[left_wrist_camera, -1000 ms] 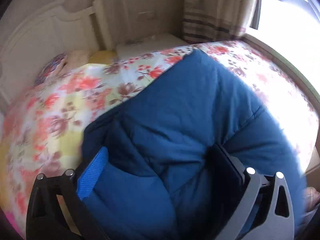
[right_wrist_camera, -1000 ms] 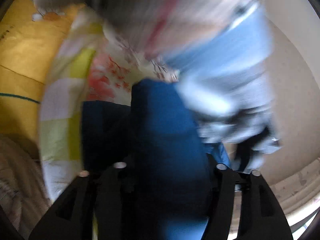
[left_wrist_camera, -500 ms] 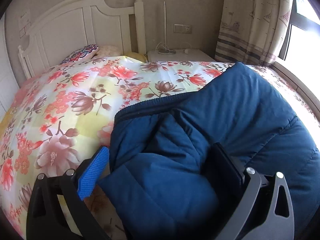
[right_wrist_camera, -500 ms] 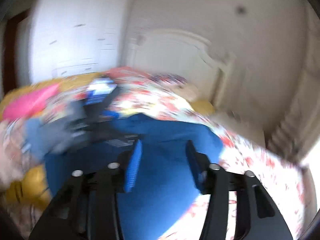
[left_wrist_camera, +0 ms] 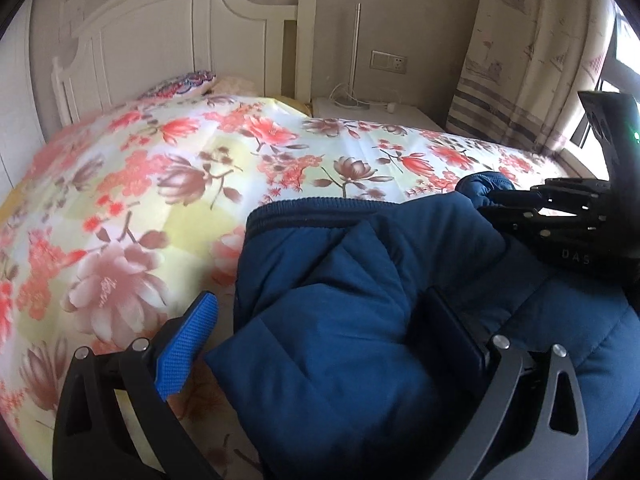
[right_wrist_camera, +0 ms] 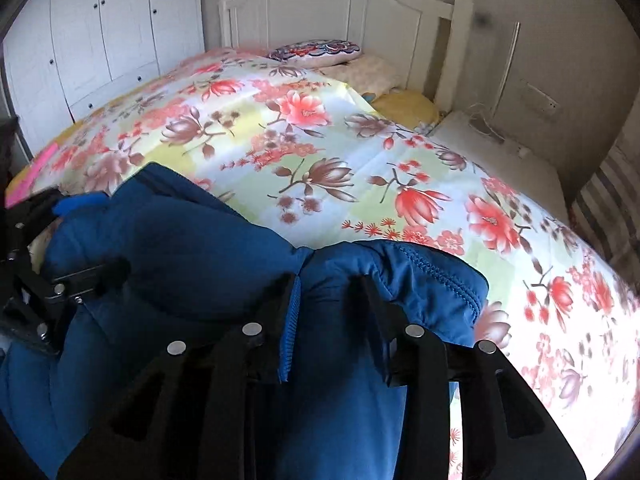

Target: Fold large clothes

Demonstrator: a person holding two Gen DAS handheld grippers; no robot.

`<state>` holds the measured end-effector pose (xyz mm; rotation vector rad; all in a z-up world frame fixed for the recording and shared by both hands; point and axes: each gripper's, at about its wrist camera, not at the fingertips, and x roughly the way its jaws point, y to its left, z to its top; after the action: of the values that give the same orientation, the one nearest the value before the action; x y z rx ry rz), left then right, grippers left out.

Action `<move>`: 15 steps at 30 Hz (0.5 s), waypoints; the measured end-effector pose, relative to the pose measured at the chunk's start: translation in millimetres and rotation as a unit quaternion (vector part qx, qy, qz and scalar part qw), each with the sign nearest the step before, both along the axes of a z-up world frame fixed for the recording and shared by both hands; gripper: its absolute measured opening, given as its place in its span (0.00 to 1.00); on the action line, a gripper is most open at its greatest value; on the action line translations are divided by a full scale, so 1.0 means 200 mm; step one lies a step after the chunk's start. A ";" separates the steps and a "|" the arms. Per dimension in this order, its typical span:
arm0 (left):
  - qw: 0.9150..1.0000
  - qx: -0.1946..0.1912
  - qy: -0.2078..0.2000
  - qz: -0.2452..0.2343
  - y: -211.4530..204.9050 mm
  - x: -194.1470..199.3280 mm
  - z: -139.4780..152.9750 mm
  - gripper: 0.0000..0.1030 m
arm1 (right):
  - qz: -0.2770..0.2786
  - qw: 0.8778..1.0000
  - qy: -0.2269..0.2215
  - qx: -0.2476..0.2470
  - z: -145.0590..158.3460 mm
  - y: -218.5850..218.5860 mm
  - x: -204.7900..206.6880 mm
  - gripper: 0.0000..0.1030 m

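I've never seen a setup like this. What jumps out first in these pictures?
A puffy blue jacket lies bunched on a bed under a bright floral quilt. The right claw pinches a fold of it, while the left claw straddles another bulge. Behind stands a white headboard.

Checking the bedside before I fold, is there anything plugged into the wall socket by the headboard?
No, the wall socket shows bare in the left wrist view, with nothing plugged into it.
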<state>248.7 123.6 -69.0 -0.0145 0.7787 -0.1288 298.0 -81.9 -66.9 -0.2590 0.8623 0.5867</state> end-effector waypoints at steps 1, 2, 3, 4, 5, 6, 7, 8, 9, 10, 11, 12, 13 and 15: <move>1.000 0.000 0.000 0.000 0.00 0.00 0.00 0.98 | 0.000 1.000 0.004 0.011 -0.01 -0.01 0.00 0.38; 1.000 0.000 0.000 -0.001 0.00 0.00 0.00 0.98 | 0.005 1.000 0.008 0.020 -0.01 -0.03 0.01 0.38; 1.000 0.000 0.000 -0.001 0.00 0.00 0.00 0.98 | 0.008 1.000 0.009 0.021 0.01 -0.03 0.02 0.37; 1.000 0.000 -0.001 0.000 0.00 0.00 0.00 0.98 | 0.008 1.000 0.006 0.023 0.04 -0.05 0.03 0.37; 1.000 0.002 -0.004 0.001 -0.01 -0.01 0.00 0.98 | 0.000 0.999 -0.009 0.035 0.10 -0.08 0.01 0.37; 1.000 0.003 -0.006 0.002 -0.01 -0.01 0.00 0.98 | -0.016 0.998 -0.032 0.056 0.16 -0.12 0.00 0.37; 1.000 0.004 -0.007 0.002 -0.01 -0.02 0.00 0.98 | -0.027 0.996 -0.042 0.068 0.18 -0.15 0.01 0.36; 1.000 0.003 -0.007 0.002 -0.01 -0.02 0.00 0.98 | -0.045 0.994 -0.055 0.087 0.22 -0.19 0.02 0.35; 1.000 0.003 -0.007 0.002 -0.01 -0.02 0.00 0.98 | -0.056 0.992 -0.058 0.098 0.22 -0.22 0.03 0.34; 1.000 0.002 -0.007 0.001 -0.01 -0.02 0.00 0.98 | -0.058 0.992 -0.052 0.100 0.21 -0.23 0.05 0.33; 1.000 0.001 -0.006 0.001 -0.01 -0.02 0.00 0.98 | -0.048 0.995 -0.023 0.084 0.13 -0.19 0.09 0.31; 1.000 0.000 -0.006 0.002 0.00 -0.02 0.00 0.98 | -0.035 0.998 -0.003 0.054 0.05 -0.14 0.12 0.31; 1.000 -0.001 -0.005 0.005 0.00 -0.01 0.00 0.98 | -0.015 0.999 -0.007 0.034 -0.04 -0.08 0.12 0.31; 1.000 -0.010 -0.001 0.008 0.02 -0.01 -0.01 0.98 | -0.021 0.998 0.008 0.052 -0.04 -0.08 0.16 0.31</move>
<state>247.1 127.1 -71.3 -0.0383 0.7756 -0.1217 329.1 -98.6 -75.7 -0.1406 0.8471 0.5928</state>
